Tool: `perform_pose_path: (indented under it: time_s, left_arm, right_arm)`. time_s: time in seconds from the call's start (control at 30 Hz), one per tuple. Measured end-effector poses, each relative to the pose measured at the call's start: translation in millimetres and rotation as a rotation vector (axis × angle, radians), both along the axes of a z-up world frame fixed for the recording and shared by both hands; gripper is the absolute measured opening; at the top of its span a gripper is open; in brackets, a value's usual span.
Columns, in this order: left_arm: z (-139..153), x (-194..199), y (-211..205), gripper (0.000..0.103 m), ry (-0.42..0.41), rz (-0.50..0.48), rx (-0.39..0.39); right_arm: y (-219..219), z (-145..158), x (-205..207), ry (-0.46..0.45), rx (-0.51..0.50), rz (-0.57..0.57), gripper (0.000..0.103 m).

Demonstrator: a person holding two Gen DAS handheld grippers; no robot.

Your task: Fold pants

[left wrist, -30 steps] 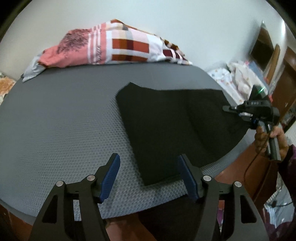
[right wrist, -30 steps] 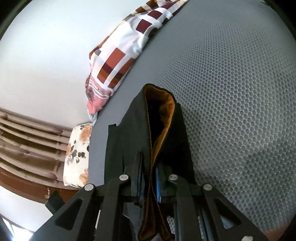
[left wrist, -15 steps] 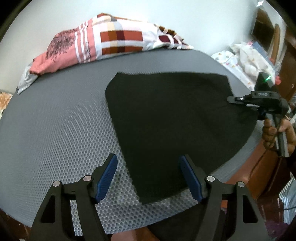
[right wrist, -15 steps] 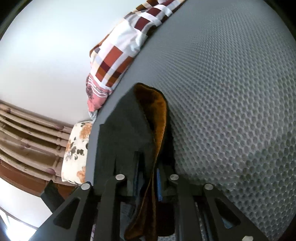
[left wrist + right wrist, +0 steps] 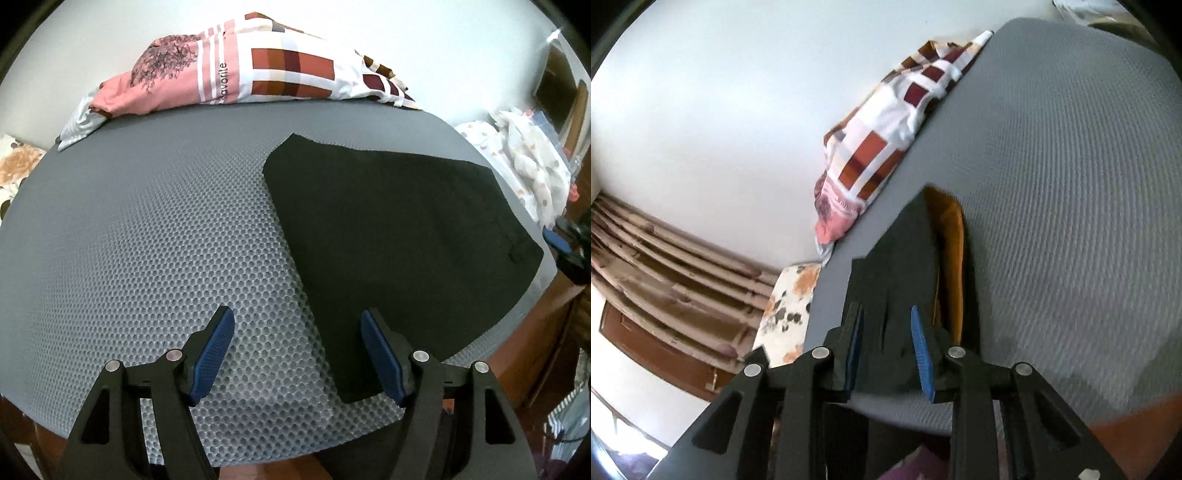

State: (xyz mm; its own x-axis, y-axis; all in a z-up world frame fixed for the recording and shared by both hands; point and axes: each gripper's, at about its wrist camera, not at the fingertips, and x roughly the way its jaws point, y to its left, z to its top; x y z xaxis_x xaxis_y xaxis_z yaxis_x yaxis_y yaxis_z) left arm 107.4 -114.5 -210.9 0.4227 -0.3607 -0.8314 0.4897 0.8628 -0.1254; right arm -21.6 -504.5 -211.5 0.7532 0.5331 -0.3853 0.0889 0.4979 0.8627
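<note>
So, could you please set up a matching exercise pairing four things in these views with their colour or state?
Things:
1. pants
2. mat
3. left gripper
4. patterned blanket

Descriptions:
A. grey, honeycomb texture
B. bunched along the far edge by the wall
C. black, lying flat on the mat
D. open, blue pads apart, nothing between them

Pairs: 1-C, 2-A, 3-D, 4-B
</note>
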Motion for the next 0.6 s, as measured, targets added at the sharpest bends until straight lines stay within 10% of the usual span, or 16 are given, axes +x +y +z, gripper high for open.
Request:
perform_pose_path:
  time_s: [0.17, 0.6]
  left_arm:
    - [0, -3, -1, 0.071, -0.004, -0.010, -0.011]
    - [-6, 4, 30, 0.071, 0.039, 0.070, -0.113]
  right_arm:
    - [12, -9, -14, 0.032, 0.094, 0.018, 0.026]
    - [18, -26, 12, 0.170, -0.095, 0.004, 0.012]
